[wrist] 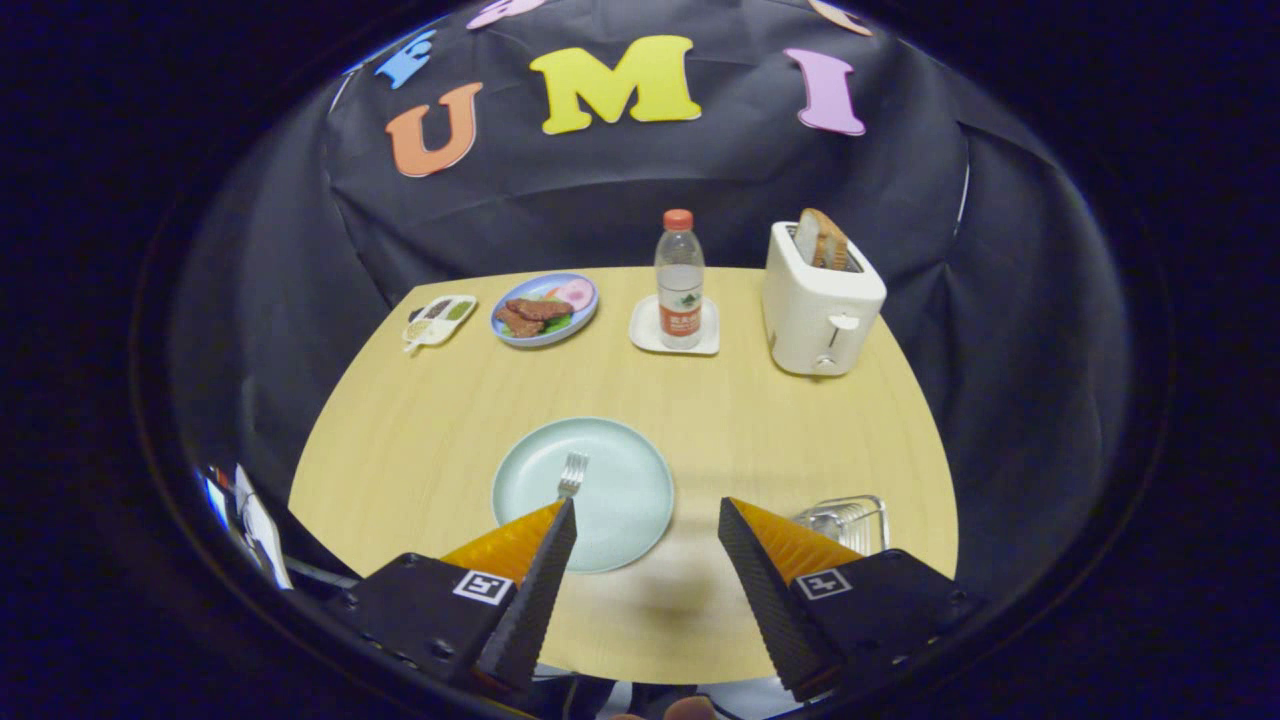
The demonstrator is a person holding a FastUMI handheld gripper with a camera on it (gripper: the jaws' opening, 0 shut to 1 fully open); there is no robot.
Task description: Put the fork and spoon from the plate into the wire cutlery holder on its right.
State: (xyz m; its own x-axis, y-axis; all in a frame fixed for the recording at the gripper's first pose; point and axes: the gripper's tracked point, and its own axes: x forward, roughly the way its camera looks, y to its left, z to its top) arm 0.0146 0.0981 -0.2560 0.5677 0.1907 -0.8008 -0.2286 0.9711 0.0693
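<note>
gripper (647, 512): jaws spread wide, nothing between them, held above the near table (420, 440) edge. pale green plate (620, 500): just ahead of the fingers, partly behind the left one. fork (572, 473): on the plate, tines away, handle hidden by the left finger. wire cutlery holder (848, 520): right of the plate, behind the right finger. beyond: food plate (545, 308), bottle (679, 278), toaster (820, 300).

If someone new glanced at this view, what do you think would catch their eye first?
Probably the gripper, its orange-backed fingers open over the near table edge, and the pale green plate just ahead, with a fork lying on it by the left finger. Next, the white toaster holding toast at the far right, with a water bottle beside it.
</note>
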